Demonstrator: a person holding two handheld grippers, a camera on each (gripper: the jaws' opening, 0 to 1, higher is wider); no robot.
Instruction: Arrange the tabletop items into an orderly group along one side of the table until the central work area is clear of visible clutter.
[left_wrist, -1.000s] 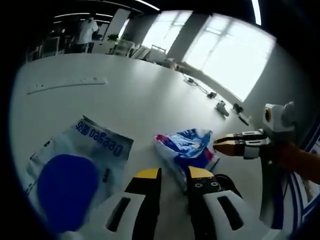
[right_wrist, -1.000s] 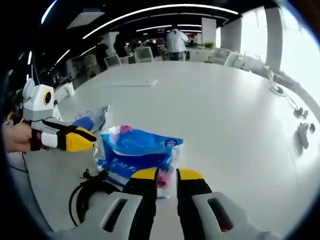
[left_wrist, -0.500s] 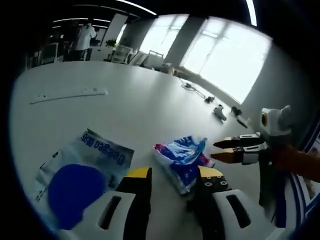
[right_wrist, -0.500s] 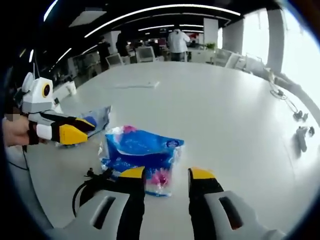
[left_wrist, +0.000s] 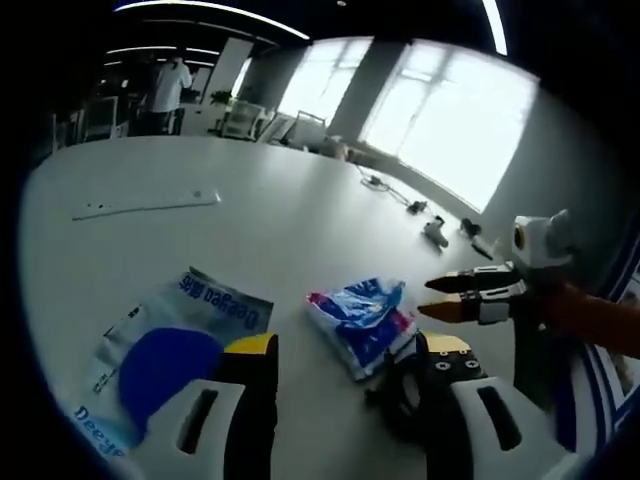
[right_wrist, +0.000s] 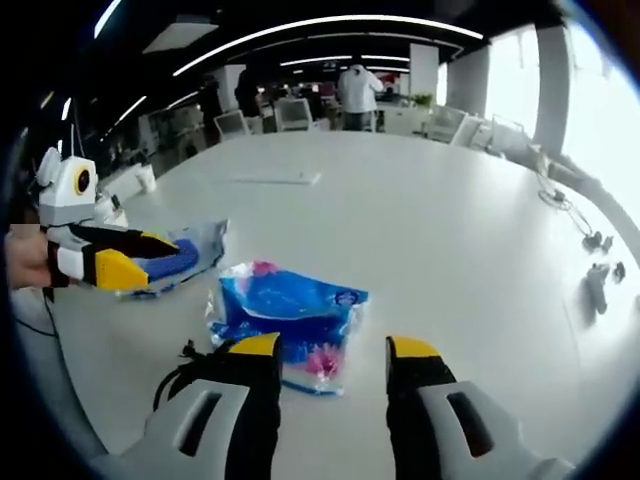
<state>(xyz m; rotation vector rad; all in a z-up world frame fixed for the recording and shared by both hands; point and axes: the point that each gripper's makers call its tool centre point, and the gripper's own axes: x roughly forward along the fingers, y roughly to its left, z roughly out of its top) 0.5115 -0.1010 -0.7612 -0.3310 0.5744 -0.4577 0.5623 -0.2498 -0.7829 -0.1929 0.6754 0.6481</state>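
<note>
Both grippers have spread their jaws and backed off the blue snack bag, which was pinched a second ago. Right gripper now stands wide, empty, bag lying free just ahead at 12 o'clock, apparently set down as placed. Black cable coil sits at 9 o'clock beside it. Left gripper also wide, empty; flat blue-and-white pouch at 10 o'clock, grouped near the bag. Farther out, white strip remains mid-table, unsorted.

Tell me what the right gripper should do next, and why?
Probably ease forward and close on the blue snack bag. The right gripper has its jaws open and empty, the bag lies flat just ahead between them, and it sits out on the white table.
</note>
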